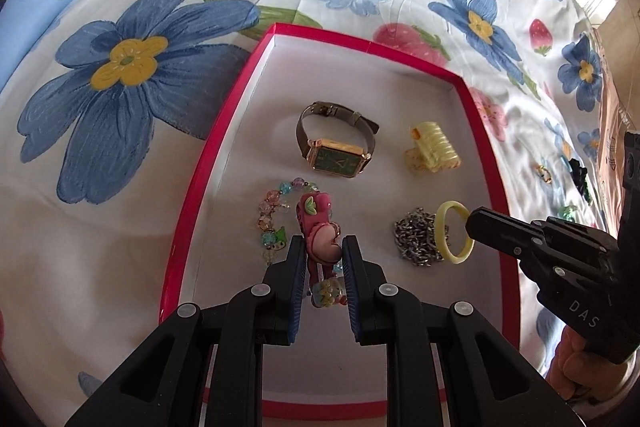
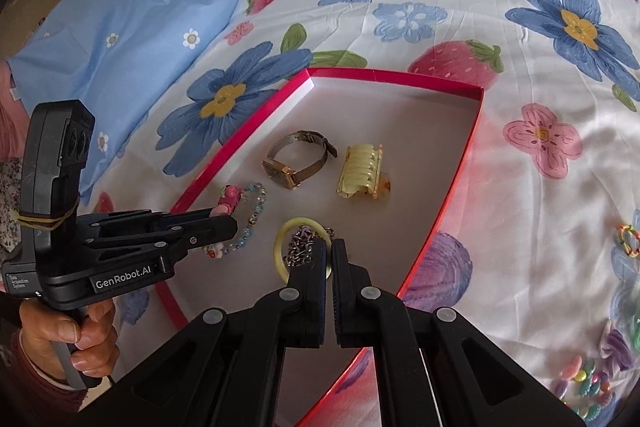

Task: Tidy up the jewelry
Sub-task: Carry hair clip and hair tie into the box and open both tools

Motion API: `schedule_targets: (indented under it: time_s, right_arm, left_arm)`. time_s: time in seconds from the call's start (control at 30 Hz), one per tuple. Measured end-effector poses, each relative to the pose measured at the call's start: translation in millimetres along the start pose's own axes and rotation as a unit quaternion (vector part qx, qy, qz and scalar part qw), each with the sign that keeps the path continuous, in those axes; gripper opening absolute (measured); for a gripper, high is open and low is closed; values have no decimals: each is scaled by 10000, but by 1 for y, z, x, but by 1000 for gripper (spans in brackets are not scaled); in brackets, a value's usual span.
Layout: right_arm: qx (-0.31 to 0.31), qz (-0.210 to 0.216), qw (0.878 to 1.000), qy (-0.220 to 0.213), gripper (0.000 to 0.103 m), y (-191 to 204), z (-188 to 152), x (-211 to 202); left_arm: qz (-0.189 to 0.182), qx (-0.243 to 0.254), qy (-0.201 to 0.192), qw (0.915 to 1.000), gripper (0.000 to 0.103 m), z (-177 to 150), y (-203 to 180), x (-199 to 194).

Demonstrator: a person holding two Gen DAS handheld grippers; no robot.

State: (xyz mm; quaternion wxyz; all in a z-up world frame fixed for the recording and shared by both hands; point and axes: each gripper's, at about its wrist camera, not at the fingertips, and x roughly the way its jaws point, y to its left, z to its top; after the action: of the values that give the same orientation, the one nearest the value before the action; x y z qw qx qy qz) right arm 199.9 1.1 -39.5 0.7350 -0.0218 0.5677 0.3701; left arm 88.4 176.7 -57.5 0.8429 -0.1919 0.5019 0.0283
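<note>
While the left hand-held gripper pinches a pink flowered hair clip and the right hand-held gripper pinches a pale yellow plastic ring over the red-rimmed shallow box, low in both frames, some small trinkets wait on the bed at lower right.

Black left gripper marked "GenRobot.AI", pale round screws, blue ribbed fingers.
</note>
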Motion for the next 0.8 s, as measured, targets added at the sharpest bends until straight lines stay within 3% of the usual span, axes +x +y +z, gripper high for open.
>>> schedule_targets:
  time_s: [0.2,0.63,0.67,0.73,0.8]
  right_arm:
    - [-50,-27,9999,163,3,1,-1,13]
    - [95,104,9999,42,10,-1,-1,8]
    - [118,116,9999,22,11,-1,-1,6]
    - [189,154,9997,-72,26,-4,-3,-2]
    - [236,184,9994,-189,33,-5,-4,-11]
  left_arm:
    - [46,29,69,10000,18,3,-1,10]
    - [167,50,57,9998,24,-2,-2,4]
    - [161,27,31,9999,29,-2,-1,1]
    - [138,-11,-41,9999,38,-3,-1,-5]
    - [128,-26,-130,9998,48,-5,-1,-13]
